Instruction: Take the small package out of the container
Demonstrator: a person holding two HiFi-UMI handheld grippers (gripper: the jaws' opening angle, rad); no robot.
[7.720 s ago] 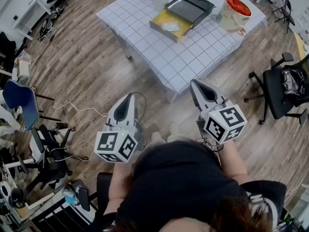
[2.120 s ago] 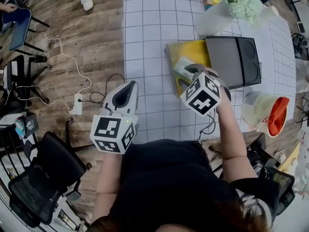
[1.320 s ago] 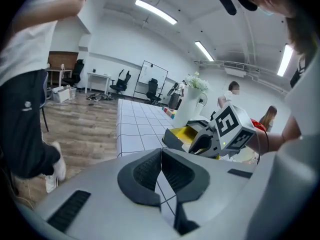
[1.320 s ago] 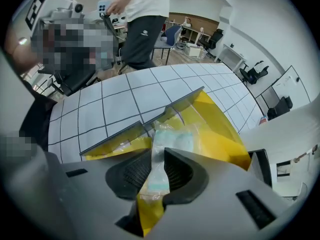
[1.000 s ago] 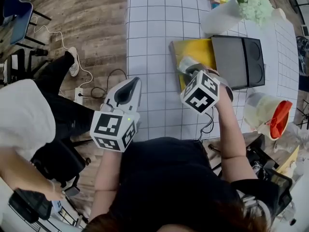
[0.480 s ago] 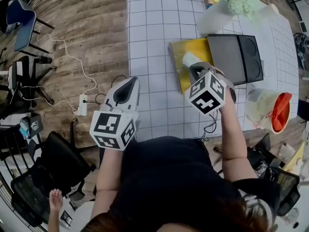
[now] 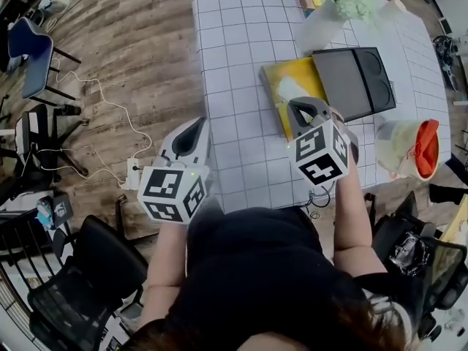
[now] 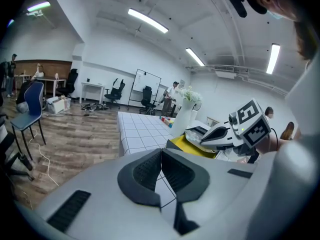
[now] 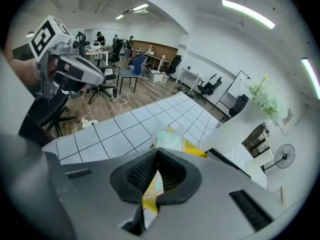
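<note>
- Package point(image 9: 167, 138) — pinched by its lower edge between the closed jaws of the right gripper point(image 9: 157, 153), so the grab is done.
- Container point(image 7: 272, 86), the yellow tray on the table point(image 7: 234, 42), lies under the package. In the left gripper view the package looks raised off it and apart from its rim.
- In the head view the package sits over the container's outline, so I judge it lifted but not yet carried aside.
- Left gripper point(image 8: 161, 156): jaws together with nothing between them, over the table's near edge, well apart from the container — it takes no part in this step.
- What remains, as I read it: move the package sideways past the rim and set it on bare table. The grip is on a thin, soft edge, so it could slip.
</note>
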